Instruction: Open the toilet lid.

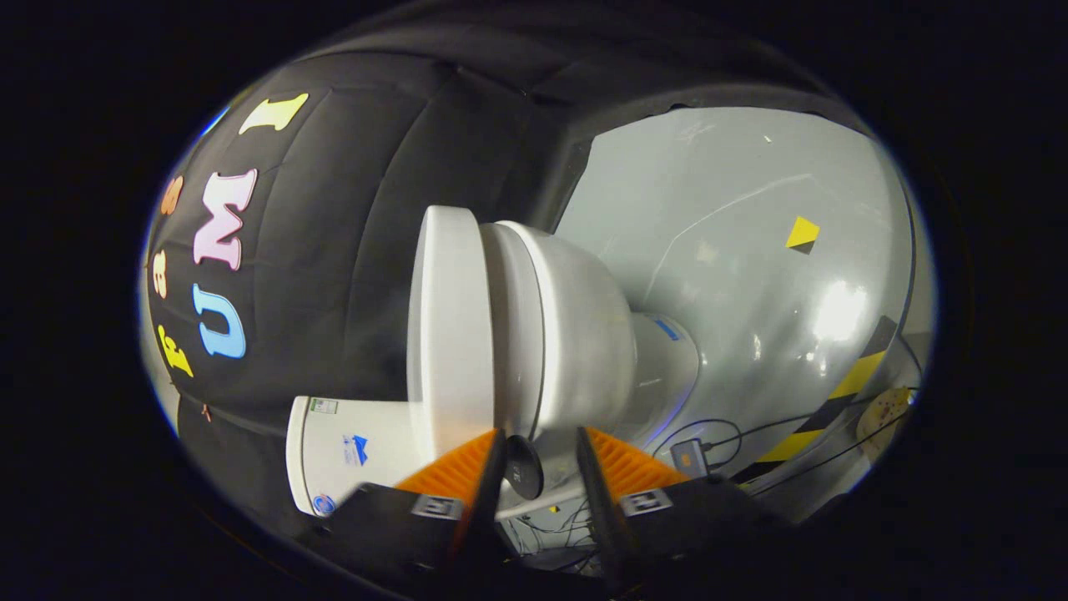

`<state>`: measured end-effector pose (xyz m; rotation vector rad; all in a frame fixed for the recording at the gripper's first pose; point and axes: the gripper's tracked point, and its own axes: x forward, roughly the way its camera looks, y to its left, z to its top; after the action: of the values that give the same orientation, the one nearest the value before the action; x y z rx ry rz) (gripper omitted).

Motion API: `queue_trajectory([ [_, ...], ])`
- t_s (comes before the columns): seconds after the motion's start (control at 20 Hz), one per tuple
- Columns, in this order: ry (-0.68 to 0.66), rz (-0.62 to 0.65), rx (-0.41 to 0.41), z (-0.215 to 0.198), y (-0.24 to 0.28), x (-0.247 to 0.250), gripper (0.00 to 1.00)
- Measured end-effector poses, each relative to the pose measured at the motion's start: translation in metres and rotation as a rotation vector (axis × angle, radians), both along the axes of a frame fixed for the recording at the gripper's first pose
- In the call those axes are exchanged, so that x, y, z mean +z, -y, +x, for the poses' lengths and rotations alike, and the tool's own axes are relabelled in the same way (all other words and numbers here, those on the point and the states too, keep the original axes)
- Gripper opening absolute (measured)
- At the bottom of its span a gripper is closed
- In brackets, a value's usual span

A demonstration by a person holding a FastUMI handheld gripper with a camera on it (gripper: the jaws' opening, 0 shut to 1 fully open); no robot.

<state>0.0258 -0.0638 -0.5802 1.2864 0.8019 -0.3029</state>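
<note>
Two fingers of the tongs (538,467) stand apart, released, nothing pressed between them; the camera is rolled sideways, so the toilet (576,351) reads as lying on its side. Toilet lid (446,334) sits just ahead of the fingers and slightly beyond them, its edge facing us, closed or nearly closed against the seat (521,325) and bowl. Cistern (350,451) is next to the lid's hinge end, close to one finger. Small dark round part (524,467) shows in the gap between the fingers; I cannot tell what it is. Risks, as I judge them: lid edge is smooth, glossy white plastic with a rounded rim, so a finger hooking under it could skid off if the angle is shallow. The gap between lid and seat looks thin, so a finger may catch the seat too and lift both. With the tool rolled like this, a push might go along the lid instead of swinging it about the hinge. Lifted too fast, the lid could slap the cistern. Cables (751,434) trail on the grey floor (734,250) beyond the bowl, away from the lid's path.
</note>
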Motion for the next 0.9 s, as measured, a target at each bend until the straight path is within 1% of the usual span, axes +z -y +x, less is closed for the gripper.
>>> queue_trajectory([
  [0.05, -0.002, -0.004, 0.013, -0.001, -0.005, -0.003, 0.38],
  [0.25, 0.003, 0.043, -0.019, 0.000, -0.005, -0.002, 0.38],
  [0.45, 0.000, 0.040, 0.019, -0.003, -0.013, -0.001, 0.38],
  [0.5, 0.005, 0.042, 0.013, -0.002, -0.009, 0.001, 0.38],
  [0.55, 0.021, 0.039, -0.020, 0.001, -0.010, 0.004, 0.38],
  [0.6, 0.012, 0.055, 0.000, 0.005, -0.014, 0.002, 0.17],
  [0.7, 0.018, 0.041, 0.017, 0.001, -0.012, 0.002, 0.17],
  [0.8, 0.021, 0.049, -0.004, -0.006, 0.003, 0.016, 0.17],
  [0.85, 0.029, 0.032, 0.017, 0.004, -0.011, 0.010, 0.04],
  [0.9, 0.027, 0.002, 0.049, 0.005, -0.014, 0.010, 0.04],
])
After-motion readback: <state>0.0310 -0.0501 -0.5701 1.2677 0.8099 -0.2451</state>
